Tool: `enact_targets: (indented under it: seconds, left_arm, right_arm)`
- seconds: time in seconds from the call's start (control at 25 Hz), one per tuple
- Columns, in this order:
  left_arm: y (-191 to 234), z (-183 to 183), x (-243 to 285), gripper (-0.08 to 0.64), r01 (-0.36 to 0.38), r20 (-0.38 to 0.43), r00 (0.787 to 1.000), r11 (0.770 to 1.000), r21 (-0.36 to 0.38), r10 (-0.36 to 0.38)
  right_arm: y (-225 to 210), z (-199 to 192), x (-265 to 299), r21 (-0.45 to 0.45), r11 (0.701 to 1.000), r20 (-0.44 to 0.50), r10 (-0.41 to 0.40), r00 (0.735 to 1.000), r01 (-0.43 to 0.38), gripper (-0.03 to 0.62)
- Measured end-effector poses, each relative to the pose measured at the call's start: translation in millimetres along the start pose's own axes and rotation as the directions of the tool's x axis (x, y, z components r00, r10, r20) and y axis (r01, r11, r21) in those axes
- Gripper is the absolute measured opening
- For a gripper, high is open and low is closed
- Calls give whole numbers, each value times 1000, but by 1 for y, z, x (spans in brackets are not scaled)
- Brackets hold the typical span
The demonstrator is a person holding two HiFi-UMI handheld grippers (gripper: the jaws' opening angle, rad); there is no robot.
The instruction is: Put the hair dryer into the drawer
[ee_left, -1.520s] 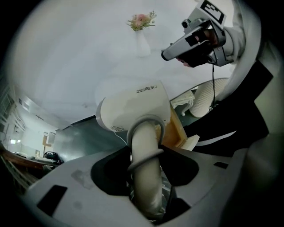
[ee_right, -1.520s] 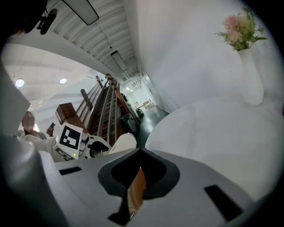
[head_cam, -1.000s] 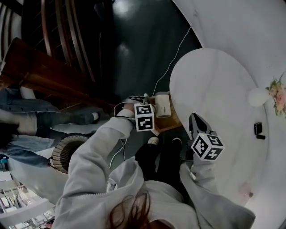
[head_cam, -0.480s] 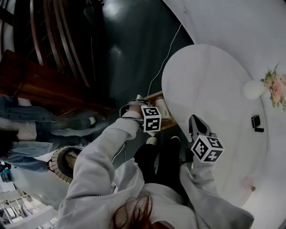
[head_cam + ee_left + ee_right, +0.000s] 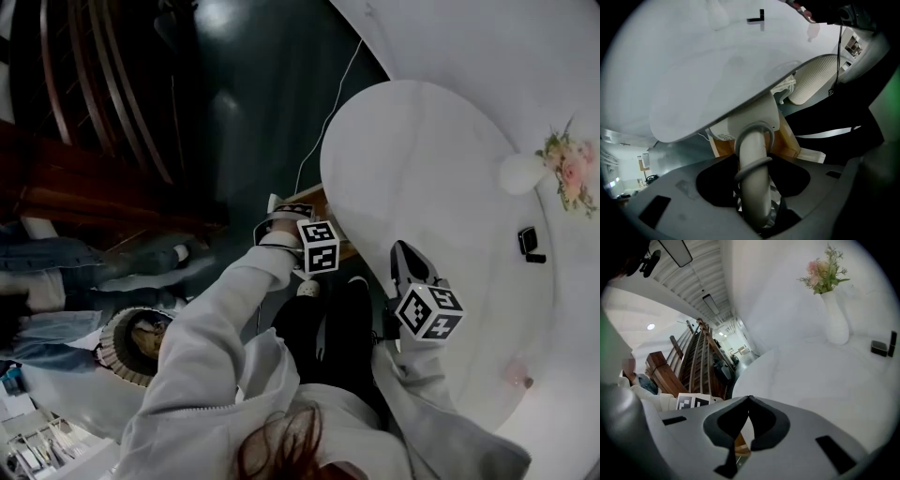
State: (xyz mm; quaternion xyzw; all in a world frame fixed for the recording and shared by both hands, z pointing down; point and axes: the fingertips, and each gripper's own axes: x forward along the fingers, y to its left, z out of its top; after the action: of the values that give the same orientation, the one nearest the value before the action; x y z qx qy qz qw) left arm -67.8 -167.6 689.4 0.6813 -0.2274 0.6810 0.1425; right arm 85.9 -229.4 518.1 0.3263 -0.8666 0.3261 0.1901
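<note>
The left gripper view gives the plainest look at the hair dryer (image 5: 757, 117). Its cream handle stands between the left gripper (image 5: 754, 165) jaws, which are clamped on it from both sides, and a grey cord (image 5: 761, 130) is looped round the handle just above the grip. The dryer's body hangs over the wooden drawer (image 5: 790, 143), under the edge of the white table (image 5: 693, 70). Whether it touches the drawer bottom cannot be told.

The head view hides nearly all of this. The left gripper and its marker cube (image 5: 319, 255) cover the dryer, and only a strip of the drawer's wood shows at the table's edge. What this view adds is the layout. The left arm reaches down beside the table, and the right gripper (image 5: 405, 255) hangs well apart from it, over the near rim of the tabletop.

The right gripper view shows that gripper's jaws closed tip to tip with nothing between them. It looks out across the tabletop to a white vase (image 5: 836, 319) of pink flowers (image 5: 822, 273) and a small black object (image 5: 881, 348) beside it, both well away from the drawer. The left gripper's cube appears at the lower left of this view, and a sliver of the drawer's wood shows below the jaws.
</note>
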Motion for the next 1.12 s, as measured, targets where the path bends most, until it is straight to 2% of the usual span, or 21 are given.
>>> enact_targets:
  seconds: [0.12,0.32,0.6,0.72,0.88,1.12]
  left_arm:
    - [6,5,4,204,-52,16,998,999,-7,52]
    - [11,13,9,204,-78,72,994,993,-84,84]
    - [25,20,16,204,-80,157,981,971,-225,118]
    - [32,23,20,202,-69,169,979,960,-273,118]
    - [36,23,30,202,-52,149,984,953,-297,100]
    - [35,16,34,202,-32,165,983,951,-308,86]
  right_arm:
    - [-4,-4,-2,4,1000,-9,-7,1000,7,49]
    - [-9,-10,-3,4,1000,-29,-15,999,15,49]
    - [-10,-17,0,-6,1000,-58,-16,998,16,51]
    - [-11,-20,2,-14,1000,-70,-18,997,17,49]
    - [-12,-22,3,-21,1000,-83,-25,996,23,49]
    - [-9,-20,10,-29,999,-95,-31,995,29,49]
